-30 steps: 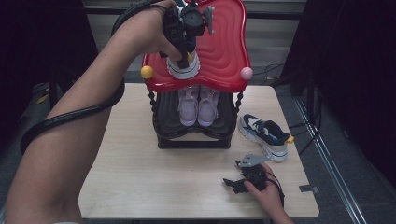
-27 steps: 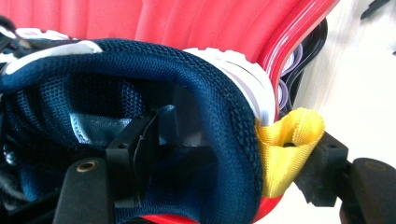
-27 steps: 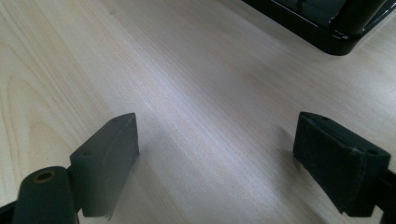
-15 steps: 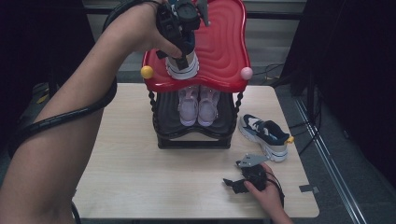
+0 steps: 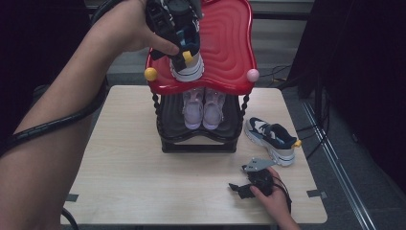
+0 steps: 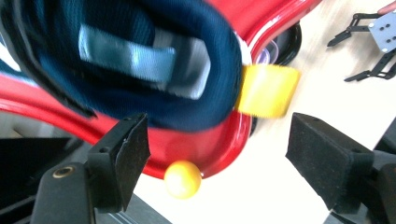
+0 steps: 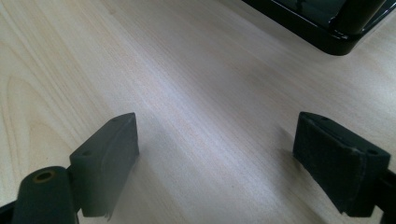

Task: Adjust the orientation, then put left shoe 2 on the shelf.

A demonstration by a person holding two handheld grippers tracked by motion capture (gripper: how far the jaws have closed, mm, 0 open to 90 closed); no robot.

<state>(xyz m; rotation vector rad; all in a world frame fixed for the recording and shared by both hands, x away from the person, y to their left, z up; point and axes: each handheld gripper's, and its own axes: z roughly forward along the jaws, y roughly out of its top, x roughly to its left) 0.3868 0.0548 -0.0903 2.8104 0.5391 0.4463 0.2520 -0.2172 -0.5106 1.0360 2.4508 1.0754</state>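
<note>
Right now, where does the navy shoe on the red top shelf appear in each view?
High view: shoe at top centre, on the shelf's left front.
Left gripper view: shoe across the upper left.
Right gripper view: not in it.
Shared landmark: yellow ball at the shelf's corner.

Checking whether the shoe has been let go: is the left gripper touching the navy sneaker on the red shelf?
Apart. In the left gripper view, the left gripper has just been opening; its pads stand clear of the navy sneaker.
</note>
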